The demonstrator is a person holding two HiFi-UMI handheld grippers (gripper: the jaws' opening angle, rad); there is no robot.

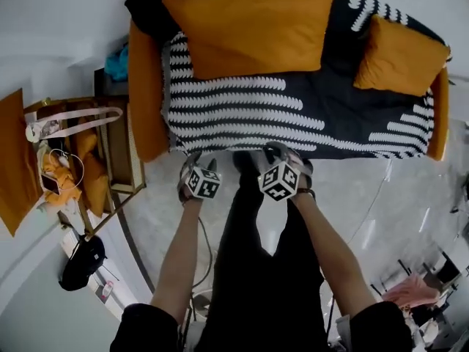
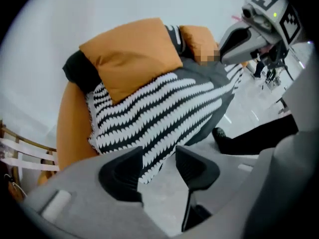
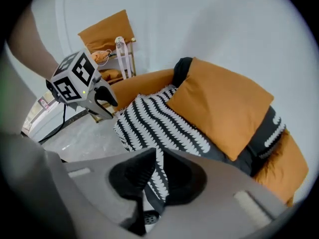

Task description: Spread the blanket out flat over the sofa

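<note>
A black blanket with white zigzag stripes (image 1: 242,112) lies over the seat and back of an orange sofa (image 1: 145,86). Two orange cushions (image 1: 249,28) (image 1: 399,56) rest on top of it. My left gripper (image 1: 192,160) hangs at the blanket's front hem with its jaws open. In the left gripper view (image 2: 158,156) only floor shows between them, and the blanket (image 2: 164,108) lies just beyond. My right gripper (image 1: 275,152) is shut on the front hem. In the right gripper view (image 3: 158,158) a striped fold of the blanket (image 3: 154,123) is pinched between the pads.
A wooden rack (image 1: 110,160) with orange items and a white strap stands left of the sofa. A black bag (image 1: 82,262) lies on the floor below it. The person's black-trousered legs (image 1: 256,255) stand before the sofa. Pink cloth (image 1: 414,292) lies at lower right.
</note>
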